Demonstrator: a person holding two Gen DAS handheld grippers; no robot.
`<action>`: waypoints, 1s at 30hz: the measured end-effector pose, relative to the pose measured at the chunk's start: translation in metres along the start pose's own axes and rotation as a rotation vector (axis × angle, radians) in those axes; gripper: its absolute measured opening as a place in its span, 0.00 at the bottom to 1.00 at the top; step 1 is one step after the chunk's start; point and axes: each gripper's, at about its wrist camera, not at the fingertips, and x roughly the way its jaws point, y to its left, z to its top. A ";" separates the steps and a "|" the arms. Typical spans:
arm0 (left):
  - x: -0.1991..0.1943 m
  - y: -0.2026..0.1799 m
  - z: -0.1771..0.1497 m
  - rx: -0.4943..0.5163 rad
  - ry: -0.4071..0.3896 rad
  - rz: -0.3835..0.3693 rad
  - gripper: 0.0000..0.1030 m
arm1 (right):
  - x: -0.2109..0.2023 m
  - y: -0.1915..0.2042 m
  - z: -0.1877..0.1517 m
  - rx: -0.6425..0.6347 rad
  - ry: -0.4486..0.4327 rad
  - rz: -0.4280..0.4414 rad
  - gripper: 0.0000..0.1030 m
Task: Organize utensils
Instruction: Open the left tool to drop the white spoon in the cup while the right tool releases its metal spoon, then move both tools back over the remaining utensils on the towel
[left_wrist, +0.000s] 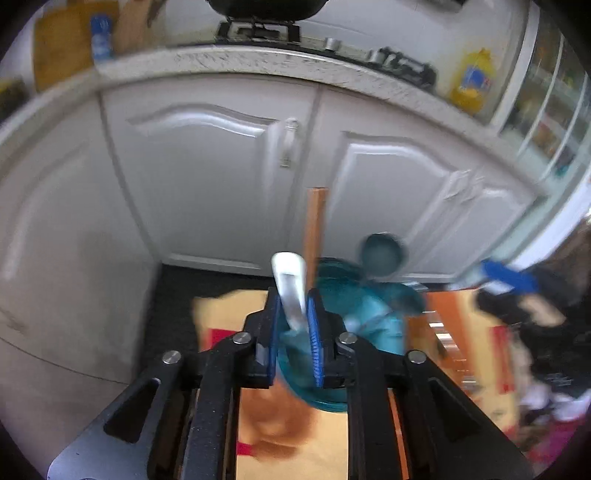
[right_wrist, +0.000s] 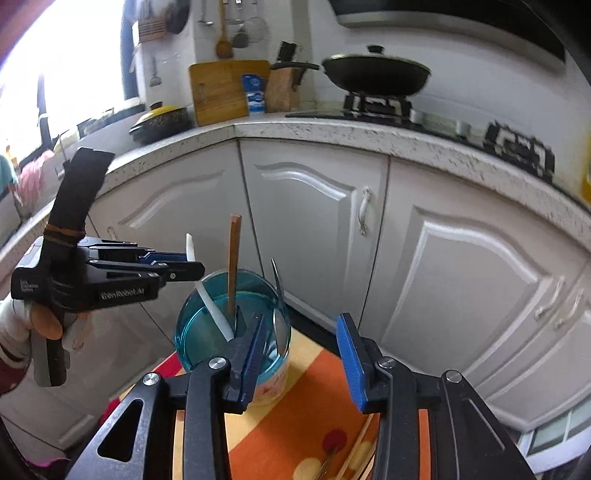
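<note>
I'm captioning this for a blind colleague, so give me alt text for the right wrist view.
The left tongs grip a white utensil whose lower end sits in a blue glass cup, beside a wooden stick and a metal utensil. The right tongs are open in the foreground, over an orange patterned cloth before white cabinets.

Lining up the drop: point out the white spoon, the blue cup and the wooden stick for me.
white spoon (right_wrist: 212, 308): right wrist view, on its shaft inside the cup.
blue cup (right_wrist: 192, 339): right wrist view, on its left wall.
wooden stick (right_wrist: 233, 258): right wrist view, on the middle of its upright length.
</note>
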 end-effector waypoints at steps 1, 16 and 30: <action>-0.002 0.001 0.001 -0.004 -0.007 0.010 0.11 | -0.002 -0.002 -0.003 0.003 0.003 -0.004 0.37; -0.020 -0.003 0.002 -0.087 -0.036 -0.006 0.43 | -0.031 -0.021 -0.024 0.042 0.001 -0.032 0.38; -0.041 -0.061 -0.056 -0.054 -0.069 0.103 0.44 | -0.065 -0.035 -0.064 0.113 0.012 -0.075 0.39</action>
